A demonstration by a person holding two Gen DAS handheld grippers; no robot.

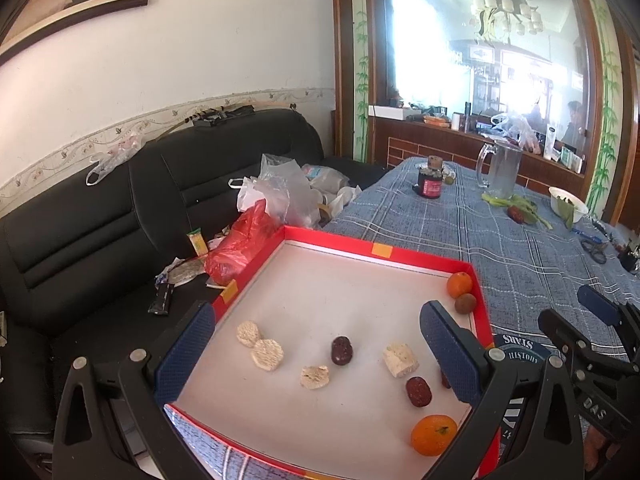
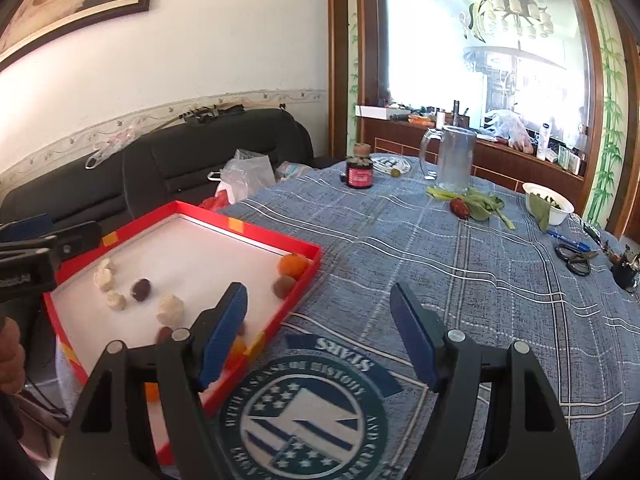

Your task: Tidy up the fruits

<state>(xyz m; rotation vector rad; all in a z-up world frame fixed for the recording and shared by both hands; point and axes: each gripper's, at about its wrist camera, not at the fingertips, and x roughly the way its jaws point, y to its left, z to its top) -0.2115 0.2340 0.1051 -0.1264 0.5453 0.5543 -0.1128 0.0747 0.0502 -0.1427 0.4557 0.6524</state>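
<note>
Your left claw [image 1: 320,354] stands open and empty over the red tray [image 1: 420,259]. Your right claw [image 2: 320,334] is likewise open and empty, over the bench cloth [image 2: 460,264]. One orange [image 1: 434,435] lies in the tray's near right corner. Two dark dates [image 1: 418,391] and pale chunks [image 1: 267,354] lie mid-tray. A second orange [image 1: 459,284] touches a brown fruit [image 1: 465,303] in the far corner.

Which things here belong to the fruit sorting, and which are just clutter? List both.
Job:
red tray
oranges
dark dates
brown round fruit

Lying about:
glass pitcher
dark jar
white bowl
scissors
plastic bags
</note>
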